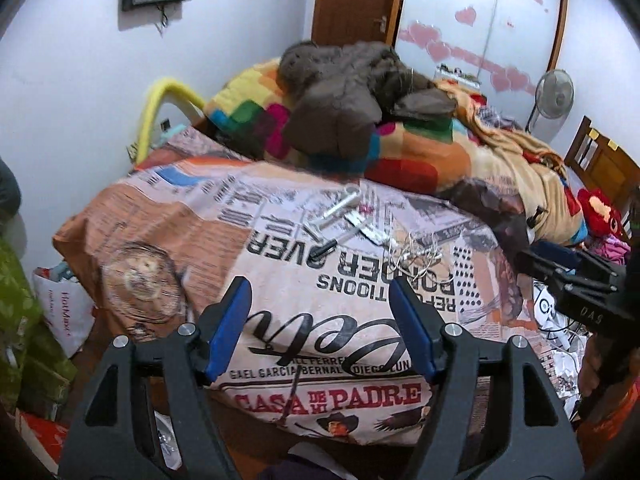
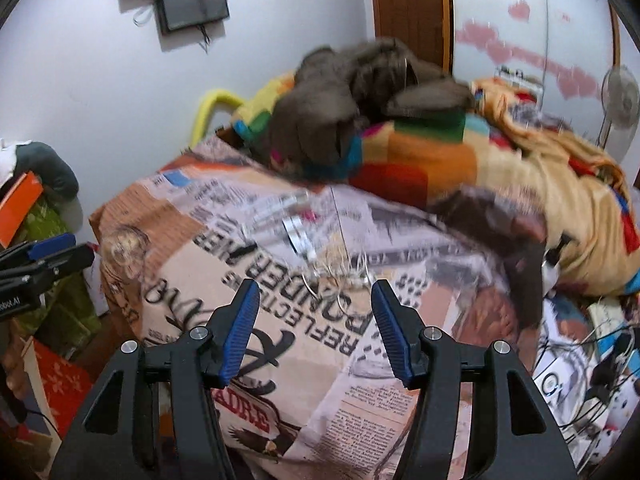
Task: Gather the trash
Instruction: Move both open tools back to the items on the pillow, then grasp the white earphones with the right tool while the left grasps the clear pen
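Observation:
Small litter lies mid-bed on the printed bedspread (image 1: 280, 320): silvery wrappers (image 1: 360, 220), a clear tube (image 1: 340, 204), a black pen-like stick (image 1: 326, 249) and a tangle of white cord (image 1: 416, 254). The right wrist view shows the wrappers (image 2: 296, 234) and the cord (image 2: 344, 276) blurred, just beyond the fingertips. My left gripper (image 1: 320, 292) is open and empty over the near bed end. My right gripper (image 2: 314, 292) is open and empty, close before the cord; its body shows at the left view's right edge (image 1: 576, 280).
A brown jacket (image 1: 344, 92) and a colourful blanket (image 1: 420, 152) are piled at the bed's far end. A white bag (image 1: 68, 312) sits on the floor at left, cables and clutter (image 2: 592, 364) at right. A fan (image 1: 554, 94) stands by the wardrobe.

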Tool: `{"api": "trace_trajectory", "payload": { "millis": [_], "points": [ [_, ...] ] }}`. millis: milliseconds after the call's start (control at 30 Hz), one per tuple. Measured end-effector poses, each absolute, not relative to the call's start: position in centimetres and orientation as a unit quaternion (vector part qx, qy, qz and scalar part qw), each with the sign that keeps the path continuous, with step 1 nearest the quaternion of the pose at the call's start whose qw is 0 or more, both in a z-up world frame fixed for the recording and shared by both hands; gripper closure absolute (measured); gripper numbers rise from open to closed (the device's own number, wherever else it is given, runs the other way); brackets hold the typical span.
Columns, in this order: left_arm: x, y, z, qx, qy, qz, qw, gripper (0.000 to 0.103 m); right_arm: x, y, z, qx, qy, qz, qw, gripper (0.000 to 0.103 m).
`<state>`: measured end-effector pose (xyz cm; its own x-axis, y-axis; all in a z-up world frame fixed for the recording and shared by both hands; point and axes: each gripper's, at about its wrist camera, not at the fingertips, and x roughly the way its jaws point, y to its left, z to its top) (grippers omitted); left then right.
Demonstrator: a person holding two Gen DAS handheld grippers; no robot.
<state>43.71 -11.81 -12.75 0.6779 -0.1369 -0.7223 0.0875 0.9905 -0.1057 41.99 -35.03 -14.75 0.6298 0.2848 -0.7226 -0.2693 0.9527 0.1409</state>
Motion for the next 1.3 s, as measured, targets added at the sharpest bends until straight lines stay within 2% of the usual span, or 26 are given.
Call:
{"api": "trace_trajectory", "payload": {
  "millis": [133, 500, 900, 967, 1000, 1067, 1100, 1200, 1300],
  "points": [
    [46.1, -12.4, -15.8, -0.032, 0.422, -0.068, 0.903, 0.033, 43.7, -34.9, -18.0, 0.015, 0.435, 0.161, 0.886, 0.049],
    [50.8, -12.8, -22.2, -0.034, 0.473, -0.095, 0.875, 0.033, 50.8, -34.5, -23.7, 0.002, 0.464, 0.157, 0.872, 0.049],
    [57.8, -13.2, -26.2, -0.027, 0.483, -0.127, 0.866, 0.033, 52.6, -34.0, -25.9, -0.025, 0.461, 0.164, 0.872, 0.049],
    [58.7, -13.5, -26.7, -0.022, 0.480, -0.134, 0.867, 0.037, 52.4, -34.0, -25.9, -0.033, 0.456, 0.165, 0.874, 0.049],
    [59.0, -13.7, -26.9, -0.020, 0.480, -0.138, 0.866, 0.043, 52.4, -33.9, -26.0, -0.036, 0.454, 0.163, 0.875, 0.052],
    [59.8, -14.5, -27.4, -0.009, 0.484, -0.153, 0.862, 0.047, 52.4, -34.0, -26.1, -0.047, 0.445, 0.154, 0.881, 0.059],
    [60.0, -14.8, -27.6, -0.002, 0.484, -0.155, 0.861, 0.049, 52.5, -34.0, -26.1, -0.050, 0.441, 0.148, 0.884, 0.068],
    [60.6, -15.8, -28.1, 0.031, 0.482, -0.146, 0.863, 0.055, 53.1, -34.8, -26.8, -0.036, 0.447, 0.137, 0.883, 0.084],
    [61.4, -16.0, -28.6, 0.035, 0.484, -0.140, 0.863, 0.056, 53.5, -36.2, -27.1, 0.013, 0.453, 0.150, 0.879, 0.087]
  ]
}}
